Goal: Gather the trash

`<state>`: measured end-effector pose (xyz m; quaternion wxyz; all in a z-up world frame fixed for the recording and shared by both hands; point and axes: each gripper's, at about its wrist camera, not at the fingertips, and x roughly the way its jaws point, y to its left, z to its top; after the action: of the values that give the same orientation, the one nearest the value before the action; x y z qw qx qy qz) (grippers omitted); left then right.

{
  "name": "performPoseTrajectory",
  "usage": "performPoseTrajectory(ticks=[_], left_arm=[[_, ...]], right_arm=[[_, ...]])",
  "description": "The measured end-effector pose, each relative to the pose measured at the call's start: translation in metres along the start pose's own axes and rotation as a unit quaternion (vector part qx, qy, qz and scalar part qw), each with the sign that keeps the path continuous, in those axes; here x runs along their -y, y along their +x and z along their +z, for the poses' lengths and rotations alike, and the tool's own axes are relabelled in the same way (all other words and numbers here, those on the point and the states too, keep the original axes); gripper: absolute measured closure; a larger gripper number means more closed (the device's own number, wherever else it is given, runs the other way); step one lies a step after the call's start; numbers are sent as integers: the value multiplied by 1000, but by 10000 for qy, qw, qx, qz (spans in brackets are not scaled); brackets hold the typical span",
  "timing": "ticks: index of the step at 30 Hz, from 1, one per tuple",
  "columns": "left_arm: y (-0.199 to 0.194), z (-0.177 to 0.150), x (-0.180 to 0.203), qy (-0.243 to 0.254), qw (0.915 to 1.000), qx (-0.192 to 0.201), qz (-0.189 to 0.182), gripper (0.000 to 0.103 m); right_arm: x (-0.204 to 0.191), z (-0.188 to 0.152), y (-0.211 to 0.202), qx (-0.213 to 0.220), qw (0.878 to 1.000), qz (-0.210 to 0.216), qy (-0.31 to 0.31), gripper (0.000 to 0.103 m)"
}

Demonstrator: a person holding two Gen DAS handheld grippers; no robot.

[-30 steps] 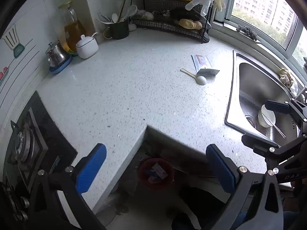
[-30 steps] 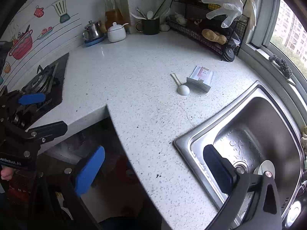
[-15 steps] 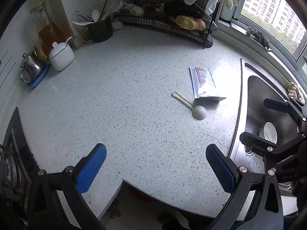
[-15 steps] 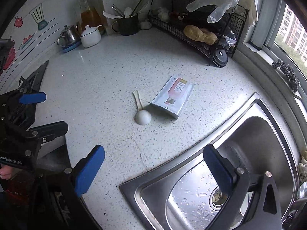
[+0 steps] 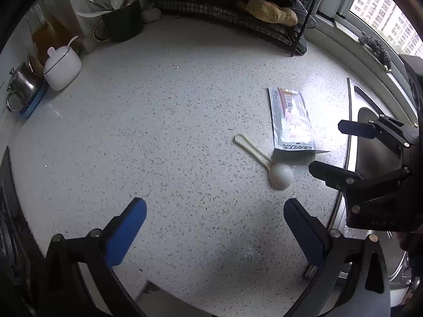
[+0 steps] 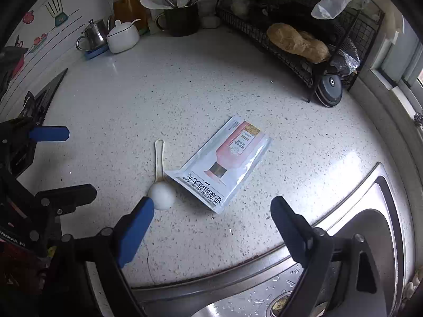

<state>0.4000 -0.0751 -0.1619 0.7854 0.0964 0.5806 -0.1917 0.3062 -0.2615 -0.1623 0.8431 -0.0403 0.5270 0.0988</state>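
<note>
On the speckled white countertop (image 6: 201, 84) lie two bits of rubbish side by side: a pale plastic scoop (image 6: 160, 179) with a thin handle and a round white bowl, and to its right a flat, glossy pouch (image 6: 224, 163) printed with a pink bottle and a row of dark characters along one short edge. The scoop's bowl sits just beside that printed corner.

The left gripper (image 5: 214, 235) hangs over bare counter, its blue-padded fingers spread wide with nothing between them. The right gripper (image 6: 211, 224) is likewise wide apart and empty, hovering above the near edge of the pouch, with its left fingertip right by the scoop's bowl.

Along the back stand a steel pot (image 6: 92, 37), a white lidded jar (image 6: 123, 38), a dark mug of utensils (image 6: 182, 19) and a black wire rack (image 6: 290, 50). The steel sink (image 6: 351, 237) lies to the right.

The scoop's handle points away toward the back wall; the pouch's long axis runs diagonally, the printed end nearest, the far end angled toward the rack.
</note>
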Motion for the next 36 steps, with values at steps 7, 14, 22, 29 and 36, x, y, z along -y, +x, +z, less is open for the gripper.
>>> performPoseTrajectory(ticks=[7,14,22,29,36], left_arm=[[9,-1,-2,-142,9998,-152,63,0],[13,2,2,-205,9994,-274,22,0],[16,14,27,21,9996,-262,-55,0],[33,29,47,77,9996,-274,-66,0],[54,40,63,253,9989,-396,3,1]], right_arm=[[-3,6,20,-167,9989,263,-339,60],[-12,15,32,-151,9970,388,-649,91],[15,12,17,40,9993,372,87,102],[41,-3,1,179,9978,313,554,102],[59,-20,-2,175,9956,341,851,102]])
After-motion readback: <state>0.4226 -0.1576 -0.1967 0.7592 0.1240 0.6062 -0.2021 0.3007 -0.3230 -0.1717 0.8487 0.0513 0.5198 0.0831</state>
